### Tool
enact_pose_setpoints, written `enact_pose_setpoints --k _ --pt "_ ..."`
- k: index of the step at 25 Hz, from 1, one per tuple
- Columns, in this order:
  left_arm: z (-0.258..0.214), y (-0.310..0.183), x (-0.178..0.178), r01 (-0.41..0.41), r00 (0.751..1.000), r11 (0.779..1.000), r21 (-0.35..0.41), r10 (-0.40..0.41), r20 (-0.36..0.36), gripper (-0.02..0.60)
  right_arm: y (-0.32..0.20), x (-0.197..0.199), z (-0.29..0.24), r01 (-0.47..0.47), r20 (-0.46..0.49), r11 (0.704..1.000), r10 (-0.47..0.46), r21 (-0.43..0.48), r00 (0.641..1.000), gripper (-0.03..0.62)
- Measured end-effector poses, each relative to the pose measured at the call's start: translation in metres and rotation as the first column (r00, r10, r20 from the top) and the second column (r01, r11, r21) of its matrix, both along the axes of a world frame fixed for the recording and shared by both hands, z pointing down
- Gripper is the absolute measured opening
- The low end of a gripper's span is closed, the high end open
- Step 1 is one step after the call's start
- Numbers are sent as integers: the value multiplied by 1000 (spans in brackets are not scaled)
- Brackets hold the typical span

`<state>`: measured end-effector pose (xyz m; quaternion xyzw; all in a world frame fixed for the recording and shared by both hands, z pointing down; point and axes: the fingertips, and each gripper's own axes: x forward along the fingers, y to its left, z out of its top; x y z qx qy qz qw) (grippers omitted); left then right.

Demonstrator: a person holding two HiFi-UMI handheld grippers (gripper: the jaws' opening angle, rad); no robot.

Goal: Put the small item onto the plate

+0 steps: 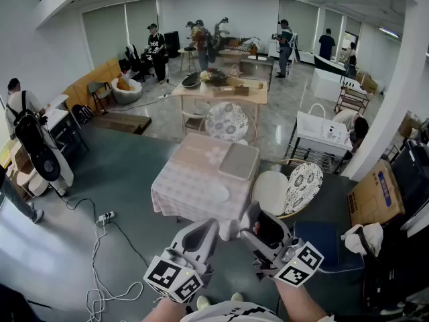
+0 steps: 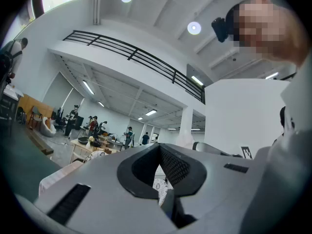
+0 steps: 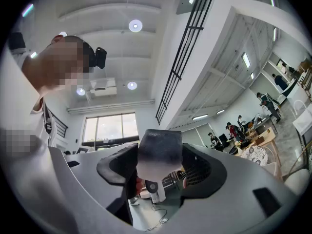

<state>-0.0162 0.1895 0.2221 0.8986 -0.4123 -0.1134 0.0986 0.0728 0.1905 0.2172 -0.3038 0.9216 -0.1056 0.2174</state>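
1. my right gripper (image 3: 159, 173) is clenched on the small dark grey block with rounded corners (image 3: 160, 150), which sits between its two jaws, off any surface.
2. my left gripper (image 2: 165, 194) has its jaws brought together and holds nothing.
3. in the head view both grippers sit low and side by side, close to my body, well apart from the square table with the pale checked cloth (image 1: 175, 192).
4. the pale round plate (image 1: 216, 192) lies on the near part of that table; a grey rectangular tray (image 1: 238, 161) lies behind it, towards the right.
5. the block is well apart from the plate.
6. a round-backed chair with a dark floral pattern (image 1: 303, 185) stands just right of the table.
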Motion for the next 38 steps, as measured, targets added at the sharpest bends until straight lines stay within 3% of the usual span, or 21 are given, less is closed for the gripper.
enact_pose_setpoints --k 22,38 --pt "11 1 -6 33 999 999 -22 -32 5 5 3 0 11 30 7 999 -29 -30 1000 288" --pt "19 -13 18 94 995 995 -33 -93 33 5 -14 32 22 49 5 997 -49 -52 999 288"
